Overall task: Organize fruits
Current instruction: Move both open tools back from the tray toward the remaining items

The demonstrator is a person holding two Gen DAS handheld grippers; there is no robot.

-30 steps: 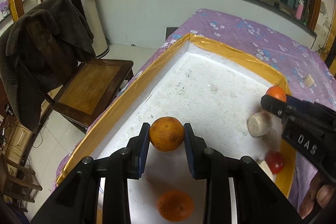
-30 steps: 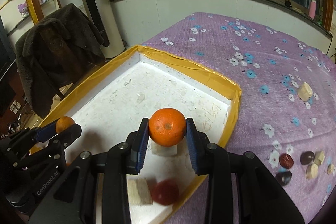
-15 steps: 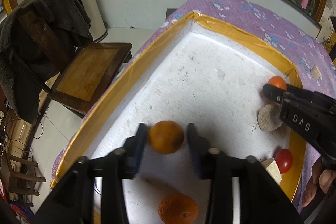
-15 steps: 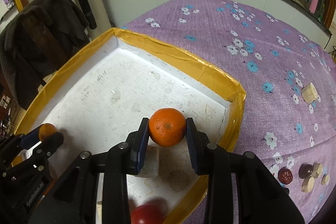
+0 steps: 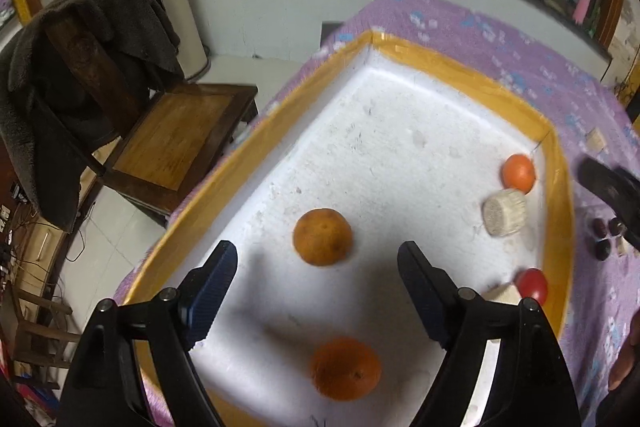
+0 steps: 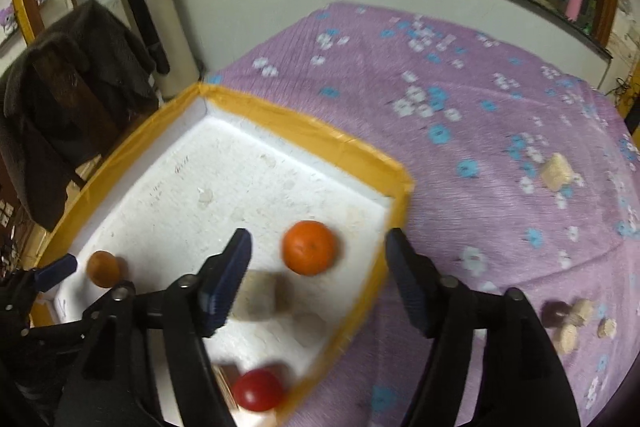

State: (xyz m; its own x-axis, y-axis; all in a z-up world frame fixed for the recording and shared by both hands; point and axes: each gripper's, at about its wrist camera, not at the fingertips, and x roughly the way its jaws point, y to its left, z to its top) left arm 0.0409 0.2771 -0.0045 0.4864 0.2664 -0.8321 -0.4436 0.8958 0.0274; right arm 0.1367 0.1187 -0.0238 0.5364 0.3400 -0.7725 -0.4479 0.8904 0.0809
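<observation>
Dimpled round orange (image 5: 322, 236) rests on the grainy white foam tray (image 5: 400, 131).

I see a white foam tray (image 5: 400, 131) rimmed in yellow-orange tape, its floor speckled with grey marks. On it I count a dull brownish-orange orange (image 5: 322, 237) toward the tray's left edge, a deeper orange one (image 5: 346, 369) at the near edge, and a bright orange one (image 5: 519, 173) by the right edge; a pale beige round cake (image 5: 505, 213) and a glossy red tomato (image 5: 532, 285) lie along that right edge too. My left gripper (image 5: 316, 291) and my right gripper (image 6: 318, 277) are both black with dark blue pads. Under the tray I see a purple bedspread (image 6: 460, 107) patterned with white and blue flowers
</observation>
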